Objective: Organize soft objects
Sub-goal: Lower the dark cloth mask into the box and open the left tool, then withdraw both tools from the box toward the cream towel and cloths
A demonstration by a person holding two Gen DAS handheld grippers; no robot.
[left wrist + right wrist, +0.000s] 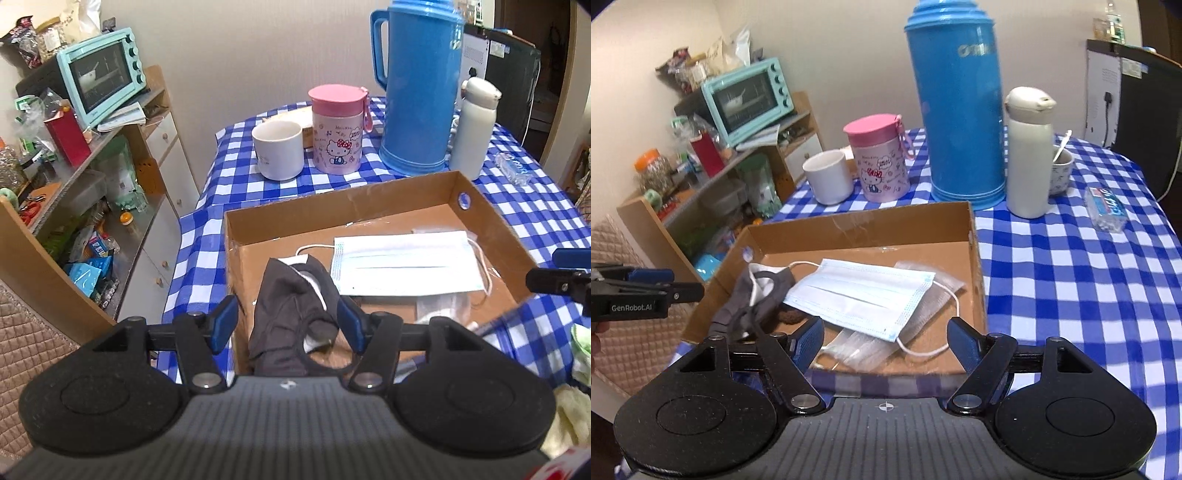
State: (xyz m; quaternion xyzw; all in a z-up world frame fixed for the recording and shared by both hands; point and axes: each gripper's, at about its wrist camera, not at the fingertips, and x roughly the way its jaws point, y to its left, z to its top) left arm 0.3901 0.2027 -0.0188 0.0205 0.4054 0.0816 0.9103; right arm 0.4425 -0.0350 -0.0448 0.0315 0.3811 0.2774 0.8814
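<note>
Masks lie in the cardboard box point(977, 258): dark mask point(291, 314) below my released left claw point(288, 325), pale mask point(860, 295) ahead of my released right claw point(886, 339).

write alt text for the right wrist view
An open right gripper hovers over a shallow cardboard box holding a pale blue pleated face mask and a dark grey cloth mask. Behind stands a tall blue plastic thermos.

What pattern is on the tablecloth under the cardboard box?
Blue and white checks on the tablecloth, clearest in the right wrist view.
</note>
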